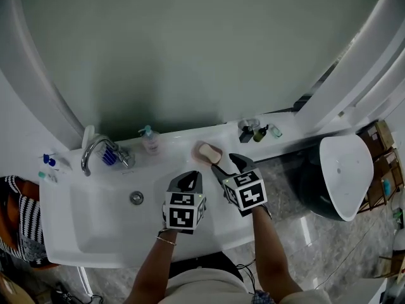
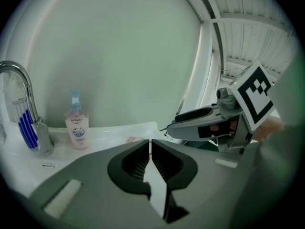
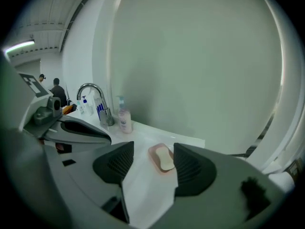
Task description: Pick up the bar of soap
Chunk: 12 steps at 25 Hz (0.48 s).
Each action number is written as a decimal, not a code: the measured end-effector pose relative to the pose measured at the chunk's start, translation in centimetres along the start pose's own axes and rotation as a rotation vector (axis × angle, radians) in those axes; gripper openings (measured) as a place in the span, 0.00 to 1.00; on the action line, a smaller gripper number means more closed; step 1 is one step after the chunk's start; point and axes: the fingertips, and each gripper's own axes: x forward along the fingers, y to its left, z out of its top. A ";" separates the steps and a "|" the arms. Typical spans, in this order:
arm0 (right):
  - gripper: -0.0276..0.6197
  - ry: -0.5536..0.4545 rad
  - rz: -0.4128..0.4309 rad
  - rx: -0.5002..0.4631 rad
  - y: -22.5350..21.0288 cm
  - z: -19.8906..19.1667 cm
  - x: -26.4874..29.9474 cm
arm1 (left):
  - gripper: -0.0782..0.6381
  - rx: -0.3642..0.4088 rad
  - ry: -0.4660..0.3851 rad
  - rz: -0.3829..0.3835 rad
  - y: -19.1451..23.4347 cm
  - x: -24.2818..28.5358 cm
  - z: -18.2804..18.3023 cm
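Note:
A pale cream bar of soap [image 3: 165, 158] lies in a pink soap dish [image 3: 156, 153] on the white counter, also seen in the head view as the soap [image 1: 207, 151] behind the basin. My right gripper [image 1: 228, 164] [image 3: 153, 160] is open, its jaws a short way in front of the dish and spread wider than the soap, touching nothing. My left gripper [image 1: 188, 181] [image 2: 149, 151] hovers over the sink's right part, shut with nothing between its jaws.
A chrome faucet [image 1: 95, 152] and a pink pump bottle [image 1: 150, 140] stand at the back of the white sink [image 1: 95, 227]. Blue toothbrushes [image 2: 27, 126] lean by the faucet. Small bottles [image 1: 254, 132] sit at the counter's right end. A white toilet [image 1: 345, 176] stands to the right.

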 end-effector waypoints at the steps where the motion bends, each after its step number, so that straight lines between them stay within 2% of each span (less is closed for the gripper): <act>1: 0.43 0.013 0.018 -0.013 -0.1 0.0 0.6 | 0.14 -0.007 0.002 0.008 0.3 0.4 0.0; 5: 0.43 0.076 0.086 -0.069 -0.3 -0.6 3.5 | 0.13 -0.027 0.022 0.031 1.3 1.9 -0.5; 10: 0.43 0.131 0.171 -0.060 -0.9 -1.5 6.8 | 0.13 -0.042 0.047 0.075 2.5 3.4 -1.4; 12: 0.43 0.166 0.198 -0.100 -0.9 -2.2 7.9 | 0.13 -0.057 0.059 0.079 2.9 4.1 -1.6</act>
